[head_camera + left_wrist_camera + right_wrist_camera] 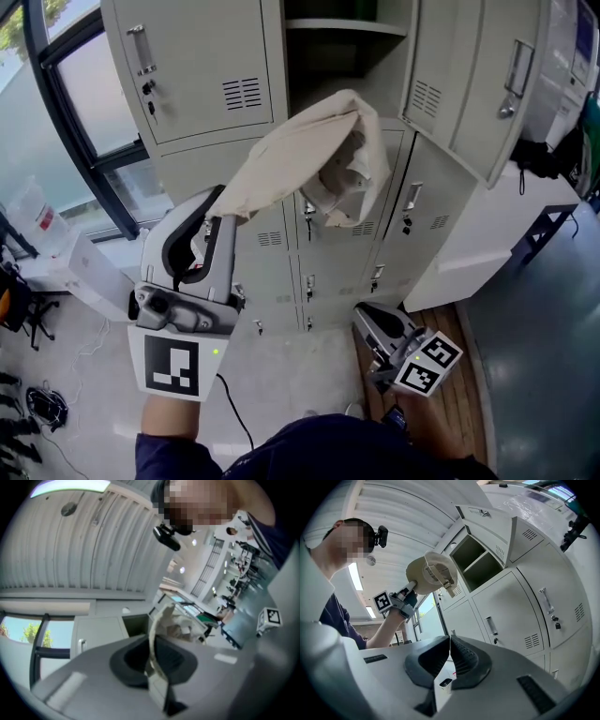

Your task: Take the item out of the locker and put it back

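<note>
- The left gripper [214, 220] has its jaws clamped on a fold at the edge of the beige cloth hat [309, 159], which hangs raised in the air in front of the lockers, outside and just below the open locker compartment [328, 56].
- The right gripper [370, 323] hangs low at the person's right with its jaws pressed together on nothing, well apart from the hat.
- With the hat out, the step in hand is probably putting it back.
- The grip is on thin fabric only, so the person should keep the jaws tight and avoid swinging, or the cloth may slip free.
- The hat droops from its held edge; it should be lifted above the lip of the compartment first, then pushed in under the shelf [347, 26] so the loose side does not snag.
- The open door [469, 84] stands at the right; the approach should stay to its left.
- Release only once the hat rests on the compartment floor.
</note>
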Action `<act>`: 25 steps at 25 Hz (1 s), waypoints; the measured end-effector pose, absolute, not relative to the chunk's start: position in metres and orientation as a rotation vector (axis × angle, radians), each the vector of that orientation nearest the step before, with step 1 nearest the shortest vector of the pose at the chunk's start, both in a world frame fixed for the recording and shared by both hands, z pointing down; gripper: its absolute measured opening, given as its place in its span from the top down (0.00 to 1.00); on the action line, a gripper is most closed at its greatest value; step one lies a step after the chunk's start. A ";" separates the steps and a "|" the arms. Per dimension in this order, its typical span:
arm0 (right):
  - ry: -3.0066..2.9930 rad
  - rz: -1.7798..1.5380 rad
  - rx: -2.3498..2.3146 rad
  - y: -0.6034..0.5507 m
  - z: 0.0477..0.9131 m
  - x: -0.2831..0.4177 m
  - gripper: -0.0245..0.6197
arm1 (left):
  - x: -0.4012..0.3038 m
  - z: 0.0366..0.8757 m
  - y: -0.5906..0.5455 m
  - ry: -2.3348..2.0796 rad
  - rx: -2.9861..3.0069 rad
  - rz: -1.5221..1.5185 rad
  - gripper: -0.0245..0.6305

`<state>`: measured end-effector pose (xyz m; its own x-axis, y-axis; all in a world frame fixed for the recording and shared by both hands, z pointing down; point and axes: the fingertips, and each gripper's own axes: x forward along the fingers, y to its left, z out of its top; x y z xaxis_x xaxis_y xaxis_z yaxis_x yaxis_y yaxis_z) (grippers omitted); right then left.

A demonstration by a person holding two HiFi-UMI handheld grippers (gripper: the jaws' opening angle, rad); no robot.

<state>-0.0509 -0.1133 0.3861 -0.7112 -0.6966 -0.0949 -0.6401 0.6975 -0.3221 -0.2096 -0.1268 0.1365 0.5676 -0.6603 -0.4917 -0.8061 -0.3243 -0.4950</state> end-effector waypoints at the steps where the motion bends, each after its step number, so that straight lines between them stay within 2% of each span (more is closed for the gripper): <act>1: 2.700 -0.398 -1.072 -0.113 0.386 -0.049 0.95 | -0.210 0.137 -0.123 1.175 -2.074 0.266 0.93; 25: 2.742 -0.425 -0.899 -0.131 0.383 0.024 0.95 | -0.153 0.153 -0.120 1.325 -2.002 0.174 0.93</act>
<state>0.0242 -0.1305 0.3825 -0.7872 -0.6047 -0.1212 -0.5396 0.7705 -0.3393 -0.1535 -0.1200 0.1528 0.4627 -0.7492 -0.4739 -0.8463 -0.2141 -0.4877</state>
